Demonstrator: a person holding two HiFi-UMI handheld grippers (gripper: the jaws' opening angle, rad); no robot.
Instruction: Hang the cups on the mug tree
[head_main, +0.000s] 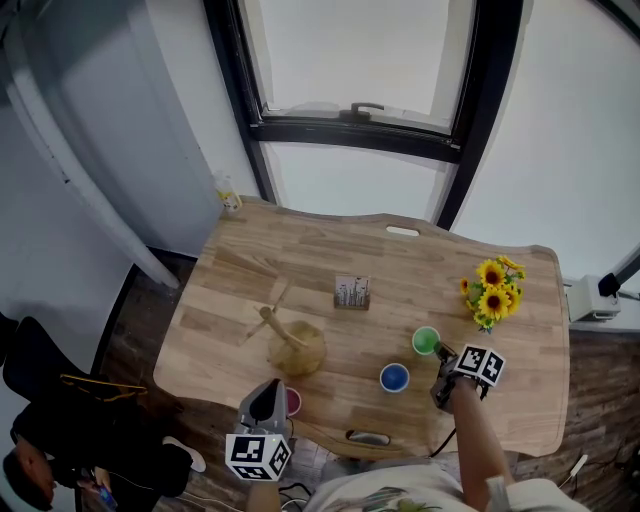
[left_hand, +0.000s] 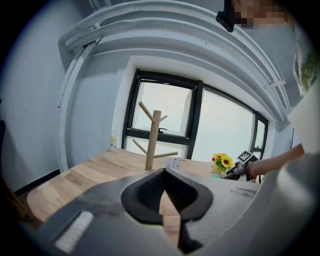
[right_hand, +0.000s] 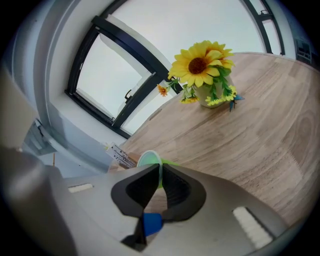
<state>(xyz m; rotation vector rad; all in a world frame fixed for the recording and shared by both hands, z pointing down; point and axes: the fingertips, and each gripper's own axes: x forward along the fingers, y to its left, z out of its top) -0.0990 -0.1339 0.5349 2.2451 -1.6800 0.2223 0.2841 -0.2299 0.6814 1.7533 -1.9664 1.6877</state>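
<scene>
Right gripper view: right gripper (right_hand: 160, 169) is pinched on the rim wall of the green cup (right_hand: 148, 159), one pad inside and one outside, probably so the handle stays free for a peg. Blue cup (right_hand: 152, 223) sits just below the jaws, untouched. Left gripper (left_hand: 164, 172) is closed on nothing, parked at the near table (left_hand: 75, 180) edge, out of the way. Mug tree (left_hand: 152, 140) stands upright further back, pegs bare.
</scene>
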